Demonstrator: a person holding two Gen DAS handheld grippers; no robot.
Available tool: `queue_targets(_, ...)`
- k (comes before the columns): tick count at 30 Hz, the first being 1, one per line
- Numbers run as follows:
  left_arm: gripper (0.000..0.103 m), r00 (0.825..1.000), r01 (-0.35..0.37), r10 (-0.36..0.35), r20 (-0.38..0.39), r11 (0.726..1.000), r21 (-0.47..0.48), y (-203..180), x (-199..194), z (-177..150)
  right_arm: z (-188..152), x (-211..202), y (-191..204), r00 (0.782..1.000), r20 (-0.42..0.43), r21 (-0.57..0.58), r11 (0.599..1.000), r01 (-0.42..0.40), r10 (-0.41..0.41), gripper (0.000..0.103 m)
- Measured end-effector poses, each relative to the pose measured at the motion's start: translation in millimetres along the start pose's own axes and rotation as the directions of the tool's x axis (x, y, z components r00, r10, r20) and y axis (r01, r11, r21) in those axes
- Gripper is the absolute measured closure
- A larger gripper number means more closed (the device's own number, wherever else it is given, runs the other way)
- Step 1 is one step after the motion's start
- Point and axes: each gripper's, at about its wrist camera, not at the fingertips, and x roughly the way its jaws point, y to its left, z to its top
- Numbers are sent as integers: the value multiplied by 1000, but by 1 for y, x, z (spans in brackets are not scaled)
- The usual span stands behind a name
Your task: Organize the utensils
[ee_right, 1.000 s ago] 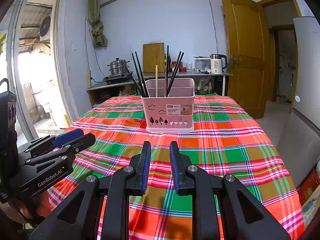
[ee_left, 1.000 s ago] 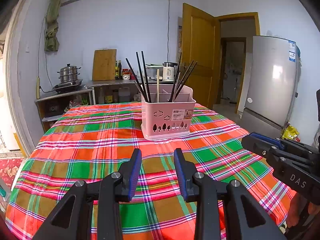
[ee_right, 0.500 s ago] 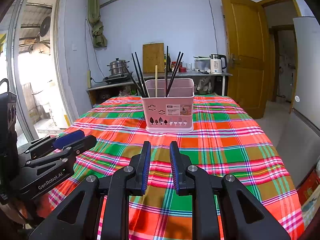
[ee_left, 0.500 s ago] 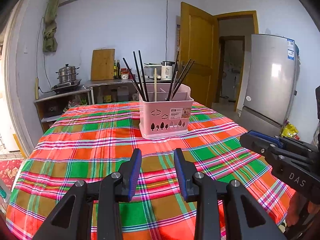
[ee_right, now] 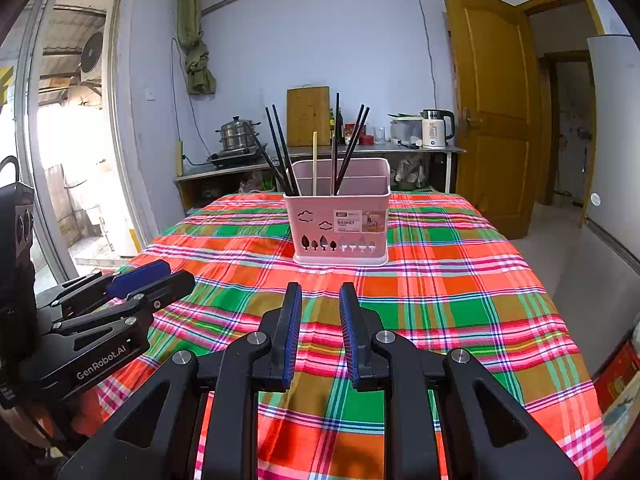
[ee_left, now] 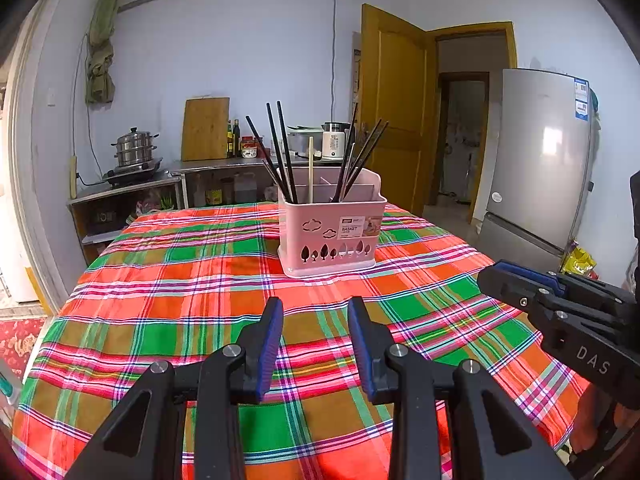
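Left wrist view shows the left gripper and right gripper with jaws parted and empty above the plaid table, so approach the far pink utensil basket slowly, pinching one black chopstick near its top.

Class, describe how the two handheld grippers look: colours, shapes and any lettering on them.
The left gripper and right gripper are both black, angular plastic with silver rivets and ribbed blue pads lining the jaws. White lettering reads "GenRobot.AI" on the left body and "DAS" on the right.
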Motion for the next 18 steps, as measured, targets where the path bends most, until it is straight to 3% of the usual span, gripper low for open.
queue_targets(11, 70, 1000, -24, 24, 2, 1000, 19, -3, -1, 0, 0, 1, 0, 1000, -1, -5, 1000, 2, -2, 83)
queue_targets(18, 69, 1000, -4, 4, -9, 1000, 3, -2, 0, 0, 1, 1, 0, 1000, -5, -5, 1000, 3, -3, 83)
